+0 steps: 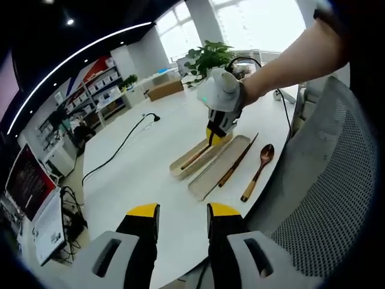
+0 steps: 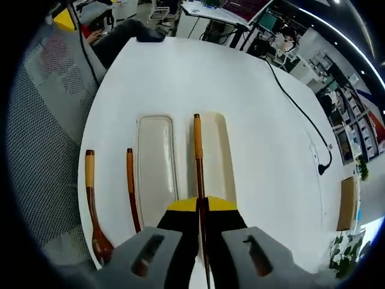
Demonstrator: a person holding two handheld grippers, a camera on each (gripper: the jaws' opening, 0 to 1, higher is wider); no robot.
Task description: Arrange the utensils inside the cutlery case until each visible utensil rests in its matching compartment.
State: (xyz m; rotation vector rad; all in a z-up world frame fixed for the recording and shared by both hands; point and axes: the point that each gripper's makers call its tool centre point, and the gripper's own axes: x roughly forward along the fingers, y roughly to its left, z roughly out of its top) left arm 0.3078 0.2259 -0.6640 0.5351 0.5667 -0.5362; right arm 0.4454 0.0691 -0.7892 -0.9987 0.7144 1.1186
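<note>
The cutlery case lies open on the white table as two long beige trays (image 2: 156, 158) (image 2: 220, 153). My right gripper (image 2: 201, 206) is shut on a brown chopstick (image 2: 197, 150), held lengthwise over the right-hand tray. In the left gripper view that gripper (image 1: 218, 127) hangs over the far tray (image 1: 191, 158), the chopstick's end (image 1: 195, 158) dipping into it. A second chopstick (image 2: 130, 186) (image 1: 236, 162) lies on the table beside the other tray (image 1: 218, 167). The wooden spoon (image 2: 91, 205) (image 1: 258, 170) rests further out near the table edge. My left gripper (image 1: 183, 212) is open and holds nothing.
A grey mesh chair (image 1: 328, 180) (image 2: 48, 120) stands against the table edge by the spoon. A black cable (image 1: 123, 144) (image 2: 301, 114) runs across the table. A potted plant (image 1: 207, 57) and a cardboard box (image 1: 165, 89) are at the far end.
</note>
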